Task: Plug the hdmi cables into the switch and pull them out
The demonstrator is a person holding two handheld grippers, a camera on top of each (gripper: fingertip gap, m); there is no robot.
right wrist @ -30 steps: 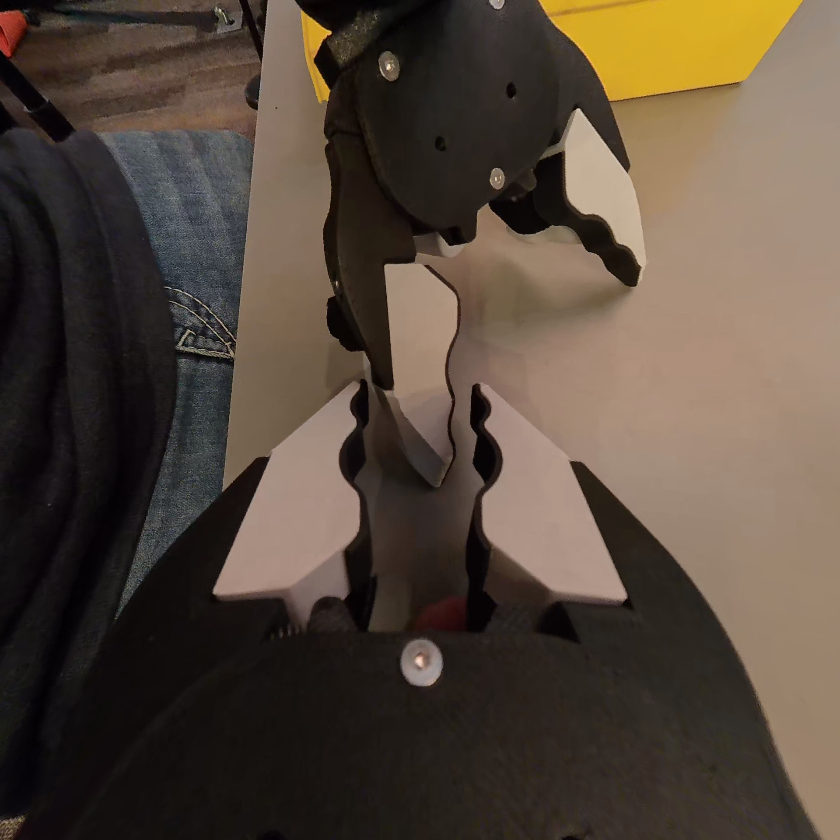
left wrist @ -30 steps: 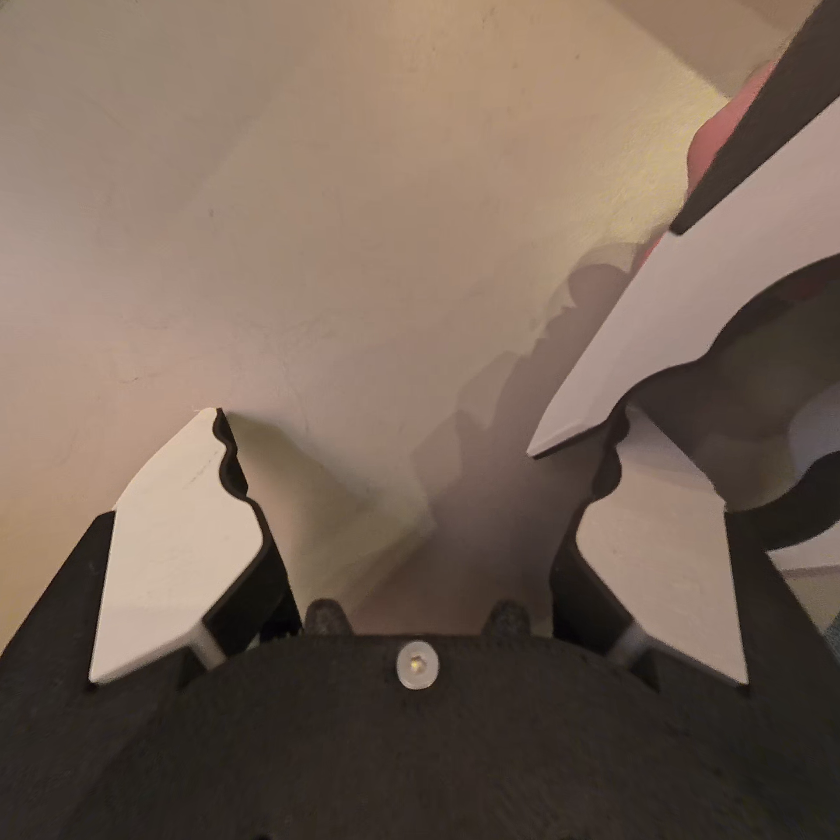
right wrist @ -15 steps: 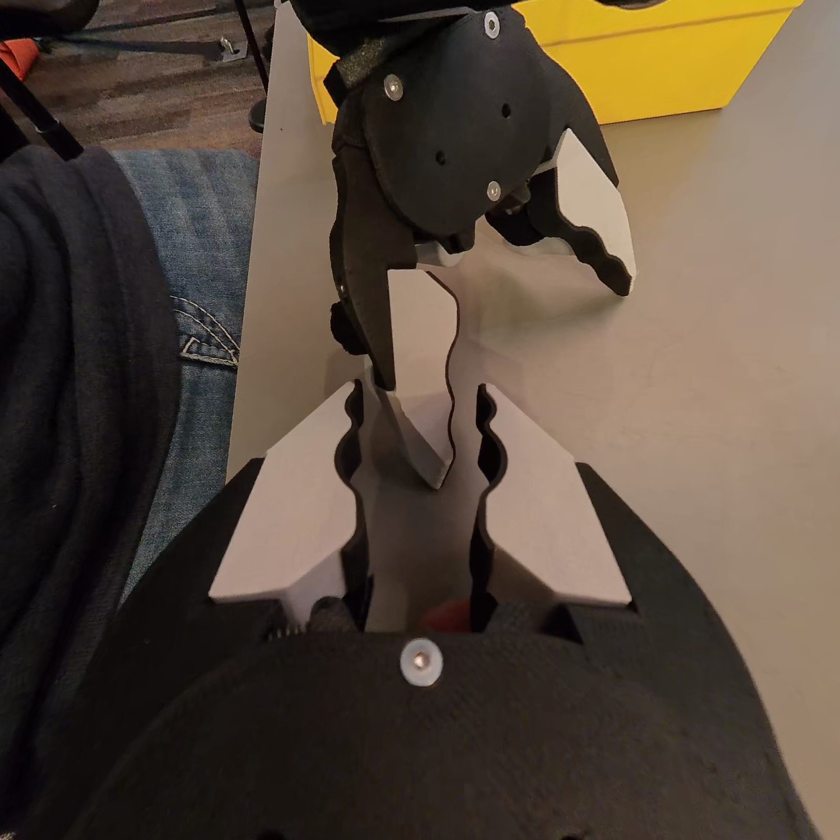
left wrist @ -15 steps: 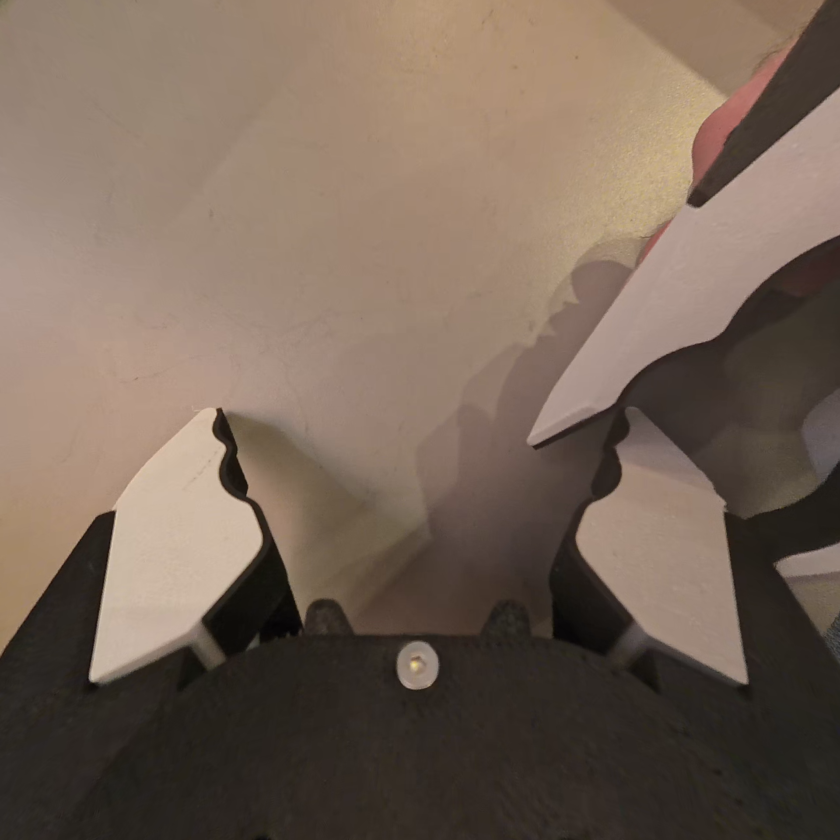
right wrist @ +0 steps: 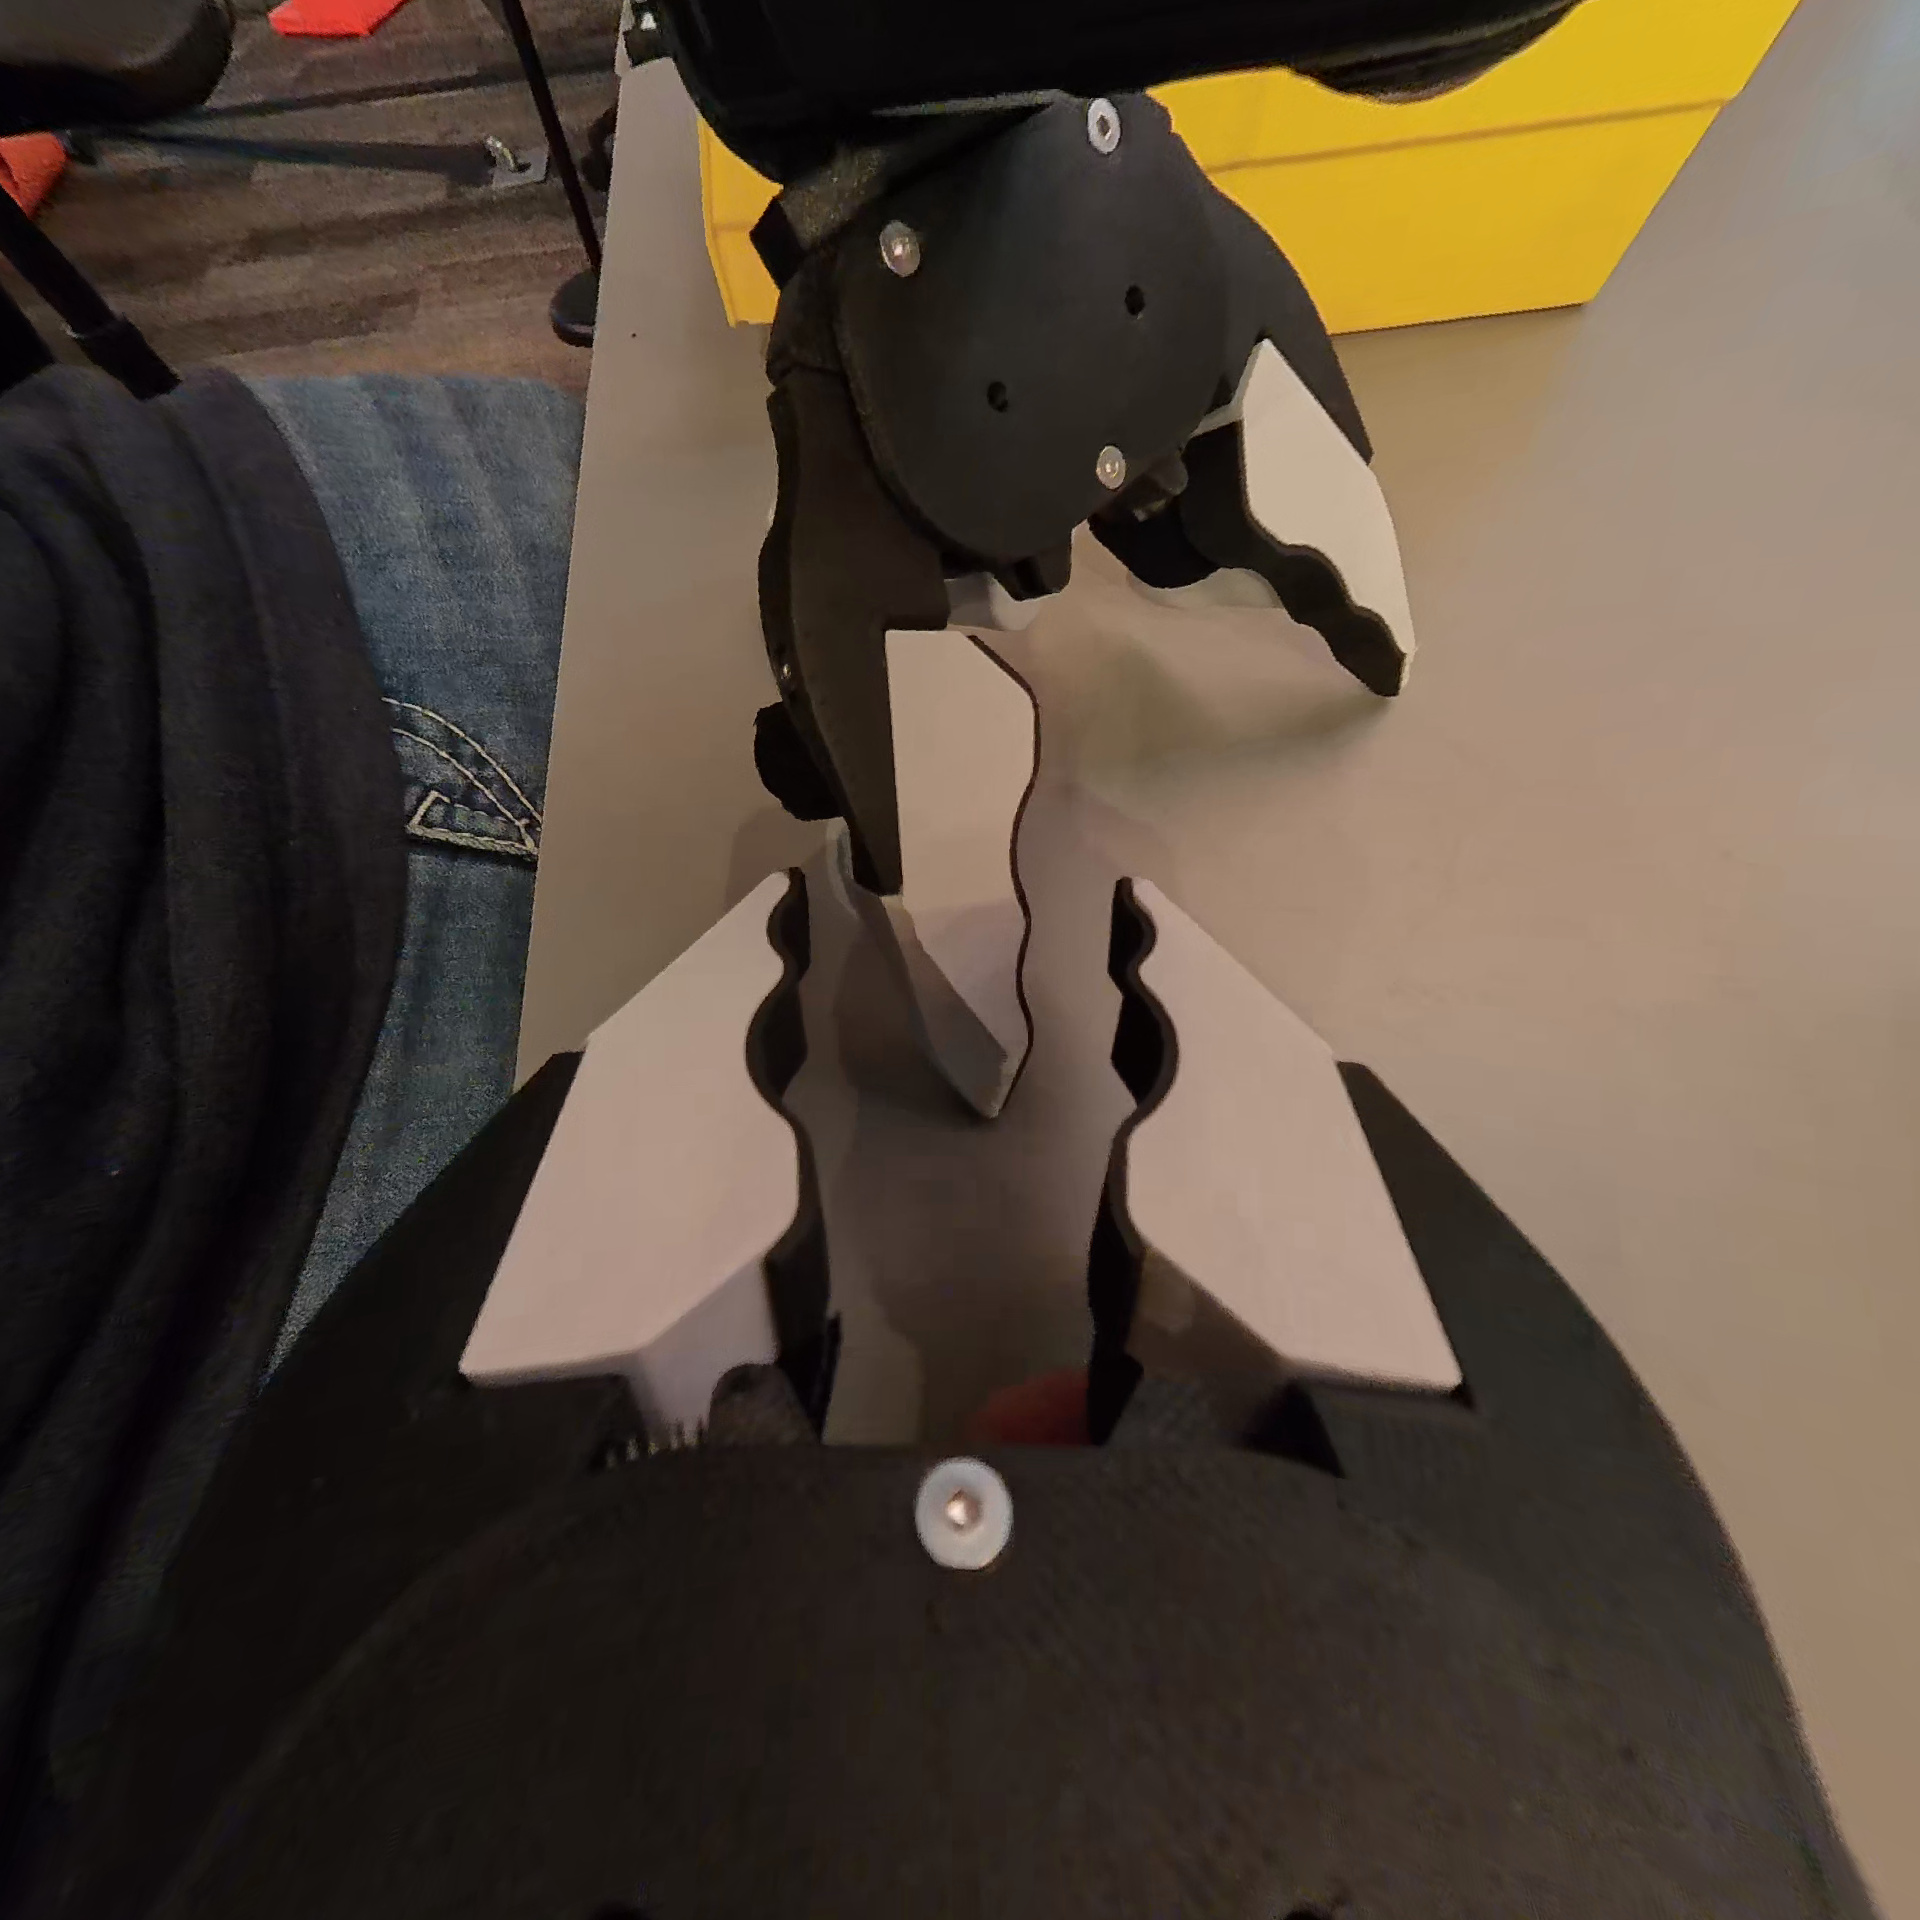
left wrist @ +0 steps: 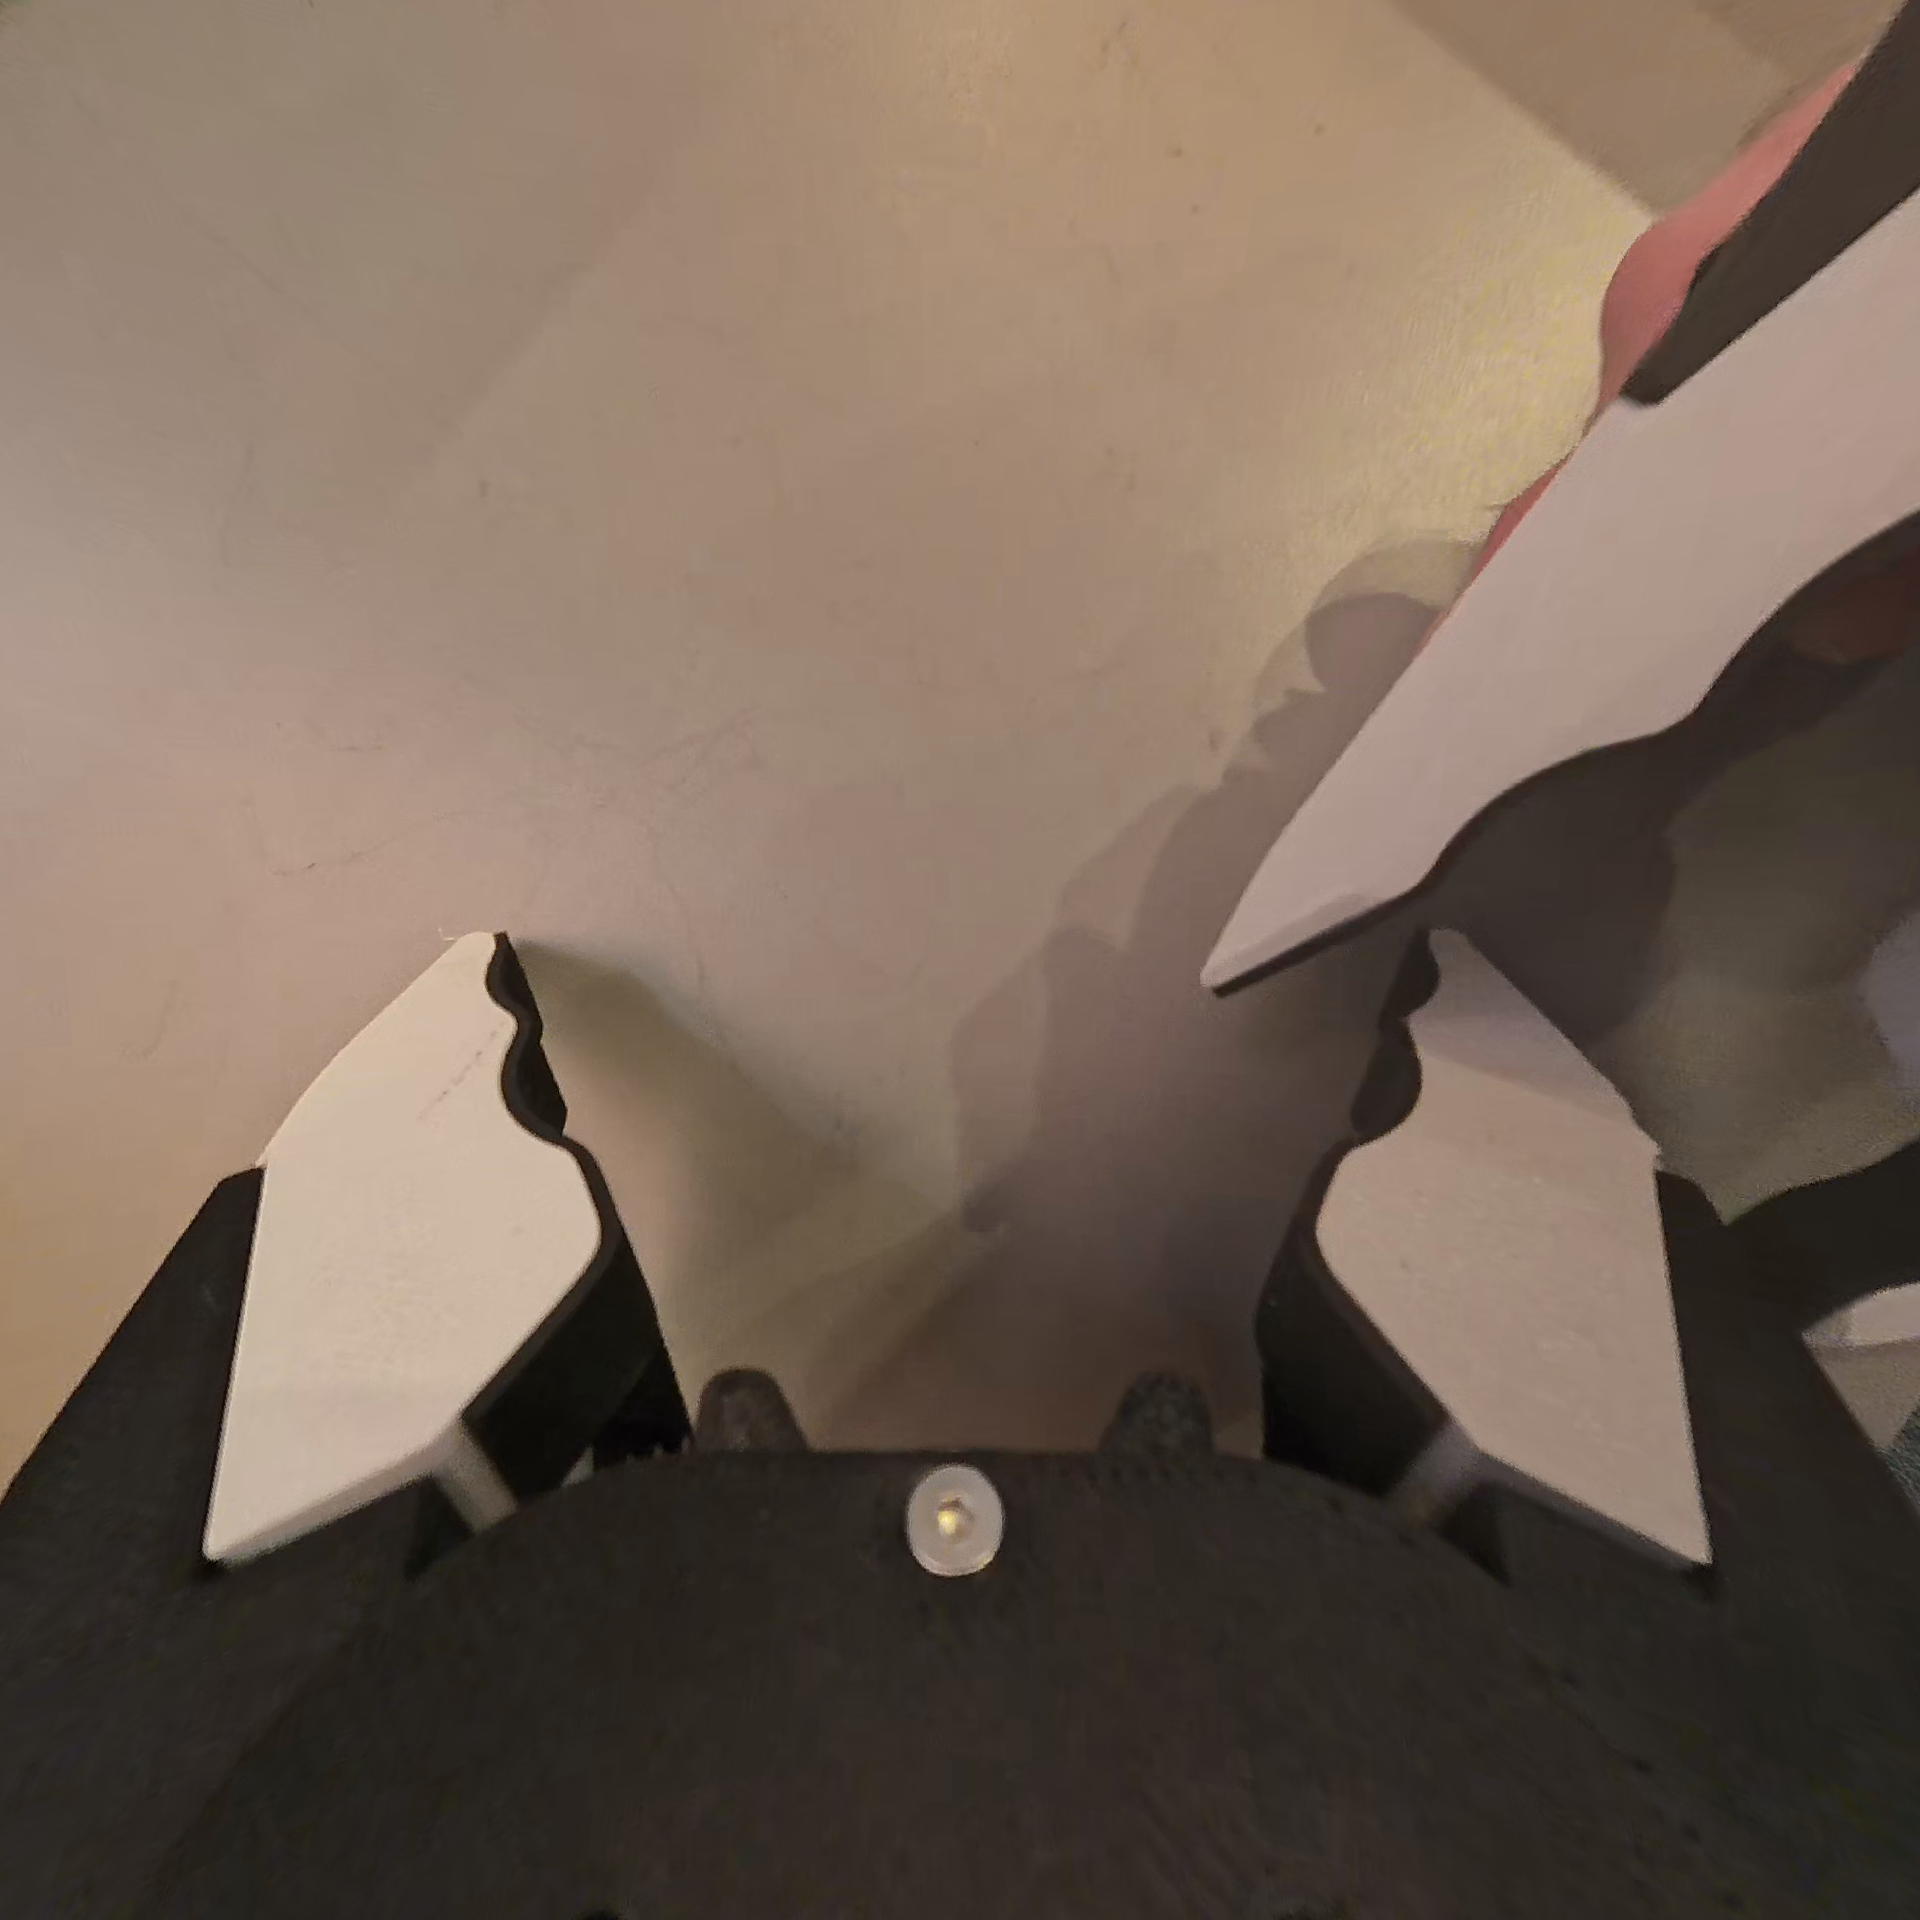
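No HDMI cables or switch in either of my views, so I can't say where they are or how they look. What I've got is two claws over a plain tabletop (right wrist: pixel 1558 935), smooth matte grey-beige with a few faint scuffs.

My left claw (left wrist: pixel 966 956) is spread wide with nothing in it. My right claw (right wrist: pixel 961 894) is parted too, narrower, gripping nothing, though one finger (right wrist: pixel 966 862) of the left claw dips down between its two fingers. Each claw has two fingers: flat white faces, wavy black inner edges, grainy black printed bodies.

One yellow box (right wrist: pixel 1455 187) sits at the tabletop's far end. A person's jeans (right wrist: pixel 436 727) and dark top show off the left edge.
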